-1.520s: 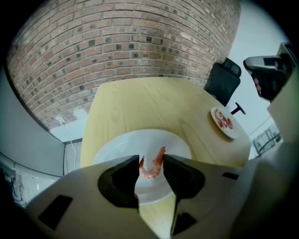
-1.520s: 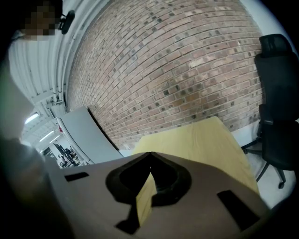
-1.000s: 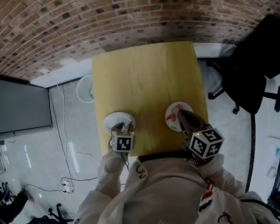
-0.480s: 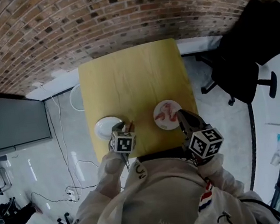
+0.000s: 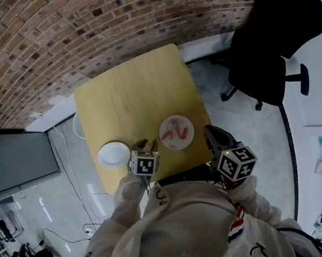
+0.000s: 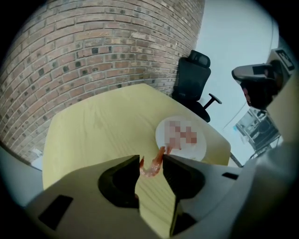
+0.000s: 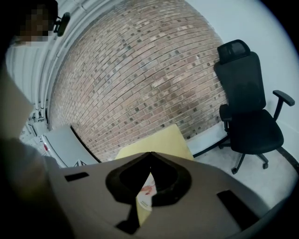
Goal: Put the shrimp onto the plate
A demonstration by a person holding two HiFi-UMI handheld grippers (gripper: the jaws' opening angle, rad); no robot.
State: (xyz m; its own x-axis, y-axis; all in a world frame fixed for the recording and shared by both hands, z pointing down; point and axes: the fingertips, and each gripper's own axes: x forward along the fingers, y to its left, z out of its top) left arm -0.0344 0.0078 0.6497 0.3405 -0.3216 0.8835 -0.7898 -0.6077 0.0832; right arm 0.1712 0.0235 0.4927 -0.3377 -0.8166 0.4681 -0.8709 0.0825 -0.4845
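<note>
Currently, the left claw (image 6: 151, 158) grips one shrimp (image 6: 149, 169) at its jaw tips, angled steeply down over the worktop (image 5: 127, 94), between the empty plate (image 5: 113, 154) and the loaded plate (image 5: 176, 132). The right claw (image 7: 149, 155) is closed and empty, beside the worktop's near edge.

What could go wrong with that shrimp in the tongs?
The left tongs pinch the shrimp only at their very tips, so it could slip out and land on the yellow table. It hangs over bare table, so letting go now would probably miss the empty plate.
</note>
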